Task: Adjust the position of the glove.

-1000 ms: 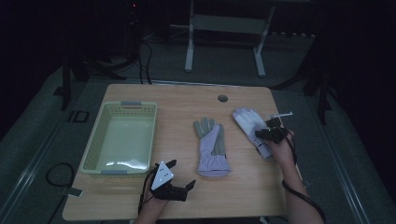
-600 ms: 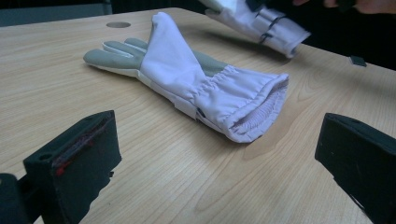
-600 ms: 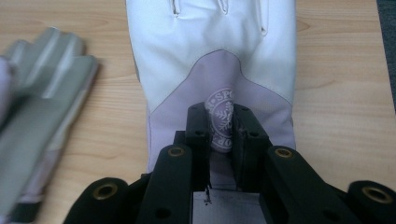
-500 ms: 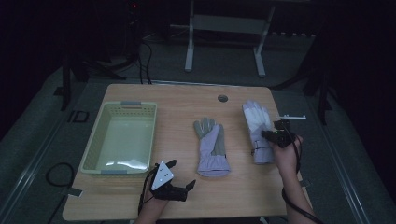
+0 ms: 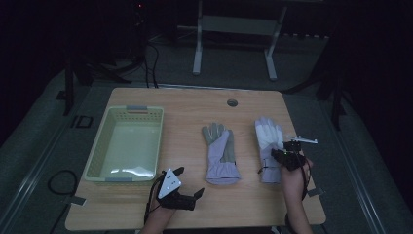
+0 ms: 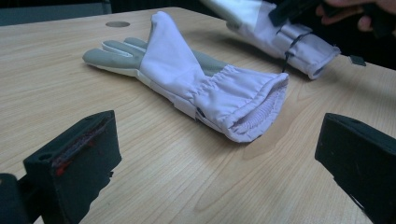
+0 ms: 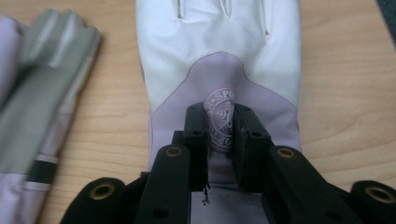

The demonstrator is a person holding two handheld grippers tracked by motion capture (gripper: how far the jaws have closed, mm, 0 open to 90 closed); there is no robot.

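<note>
The right gripper sits on the right glove, pinching a fold of it between its jaws. The left glove lies to its left, and the basket farther left. The left gripper rests near the table front edge, before the basket's right corner, the left glove's cuff ahead and to its right.

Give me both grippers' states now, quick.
Left gripper: open, holding nothing, near the table's front edge.
Right gripper: shut on the right glove, pinching its fabric.

Two lavender-and-white gloves lie flat: one mid-table; other rightward.
</note>
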